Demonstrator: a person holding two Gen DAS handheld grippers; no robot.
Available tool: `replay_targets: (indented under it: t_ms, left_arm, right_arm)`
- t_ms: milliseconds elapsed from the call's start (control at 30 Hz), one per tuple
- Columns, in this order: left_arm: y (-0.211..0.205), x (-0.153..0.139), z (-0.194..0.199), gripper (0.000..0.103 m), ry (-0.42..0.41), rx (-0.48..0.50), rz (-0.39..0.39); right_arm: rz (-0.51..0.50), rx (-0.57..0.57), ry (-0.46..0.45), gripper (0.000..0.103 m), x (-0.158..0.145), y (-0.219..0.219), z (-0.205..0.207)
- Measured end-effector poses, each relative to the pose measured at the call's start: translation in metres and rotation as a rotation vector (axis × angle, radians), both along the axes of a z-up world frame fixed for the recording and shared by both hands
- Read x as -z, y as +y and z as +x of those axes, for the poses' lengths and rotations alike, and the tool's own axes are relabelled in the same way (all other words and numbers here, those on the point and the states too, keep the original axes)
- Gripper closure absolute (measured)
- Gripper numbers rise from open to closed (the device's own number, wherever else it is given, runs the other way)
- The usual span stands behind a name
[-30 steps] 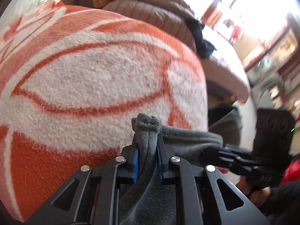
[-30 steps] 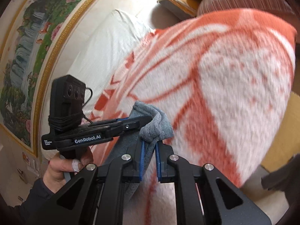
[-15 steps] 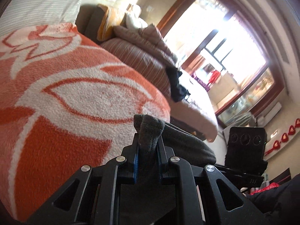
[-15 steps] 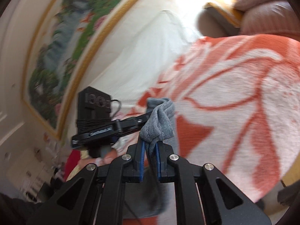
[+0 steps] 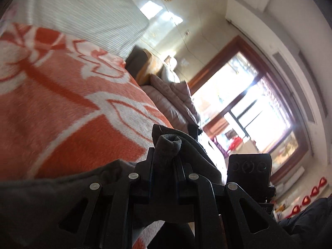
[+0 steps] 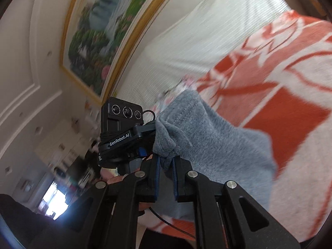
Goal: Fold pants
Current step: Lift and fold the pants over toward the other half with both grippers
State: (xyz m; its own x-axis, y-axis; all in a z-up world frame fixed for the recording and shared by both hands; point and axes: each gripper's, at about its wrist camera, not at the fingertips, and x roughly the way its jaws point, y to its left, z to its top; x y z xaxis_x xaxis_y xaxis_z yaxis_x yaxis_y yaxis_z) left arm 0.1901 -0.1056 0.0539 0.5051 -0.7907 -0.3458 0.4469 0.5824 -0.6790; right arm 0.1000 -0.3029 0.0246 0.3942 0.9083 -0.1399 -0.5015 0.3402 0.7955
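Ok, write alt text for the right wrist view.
The right gripper pinches a bunched fold of grey fleece pants above an orange-and-white blanket. The left gripper grips the same cloth beside it, and a gold-framed painting hangs on the wall behind.

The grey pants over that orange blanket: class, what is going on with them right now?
A person holds a handheld gripper in each hand, and both grip the grey fleece pants. The left gripper has its jaws shut on a bunched edge of the fabric, and the right gripper is shut on another bunched edge. The pants hang lifted above the orange and white blanket on the bed. No fold is laid down yet.
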Motion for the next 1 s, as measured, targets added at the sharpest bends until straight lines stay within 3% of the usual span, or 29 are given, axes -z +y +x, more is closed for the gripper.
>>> replay_targets:
  t_ms: [300,567,767,833,1000]
  left_arm:
    - [0.09,0.067,-0.04,0.089,0.108,-0.163,-0.104]
    - [0.135,0.127,-0.054,0.089,0.24,-0.242,-0.113]
    - [0.158,0.128,-0.078,0.082,0.258,-0.315,-0.091]
    - [0.168,0.123,-0.087,0.082,0.248,-0.341,-0.117]
    - [0.172,0.092,-0.11,0.075,0.176,-0.354,-0.153]
  right_arm:
    - [-0.085,-0.185,0.064,0.092,0.033,0.088,0.009]
    - [-0.195,-0.272,0.134,0.092,0.082,0.141,0.019]
    - [-0.279,-0.309,0.184,0.084,0.097,0.159,0.02]
    - [-0.283,-0.318,0.184,0.068,0.094,0.157,0.019]
    - [-0.245,-0.285,0.148,0.061,0.074,0.135,0.014]
